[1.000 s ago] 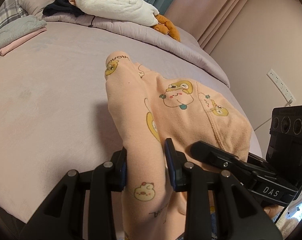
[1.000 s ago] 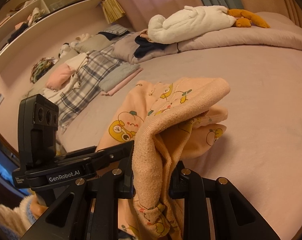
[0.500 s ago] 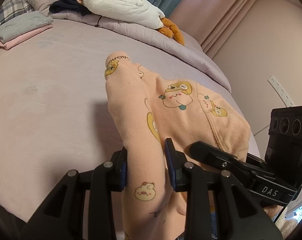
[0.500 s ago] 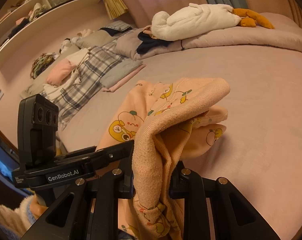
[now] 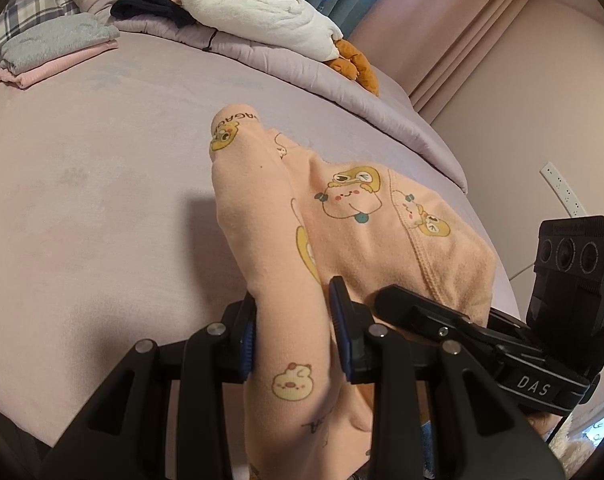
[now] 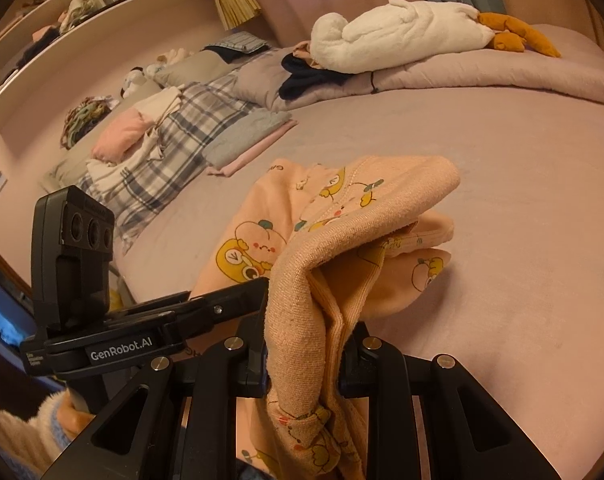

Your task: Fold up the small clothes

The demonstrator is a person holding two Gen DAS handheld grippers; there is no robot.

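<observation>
A small peach garment [image 5: 354, 216] printed with yellow cartoon animals is held up over the mauve bed [image 5: 93, 200]. My left gripper [image 5: 291, 320] is shut on one bunched part of it. My right gripper [image 6: 306, 350] is shut on another bunched edge of the same garment [image 6: 342, 216]. The cloth drapes forward from both grippers, with loose folds hanging toward the bed. The right gripper also shows at the right of the left wrist view [image 5: 462, 328], close beside the left one. The left gripper shows at the left of the right wrist view [image 6: 205, 308].
A folded grey and pink stack [image 5: 57, 52] lies at the far left of the bed. A white plush goose [image 5: 261, 12] and dark clothing [image 5: 149, 4] lie on the rolled duvet at the back. Plaid bedding and pillows [image 6: 161, 136] lie left. A wall socket strip [image 5: 562, 192] is on the right.
Both grippers keep their hold on the peach garment. The views have shifted slightly, so the bed and goose sit a little lower in frame; the garment's shape is unchanged.
</observation>
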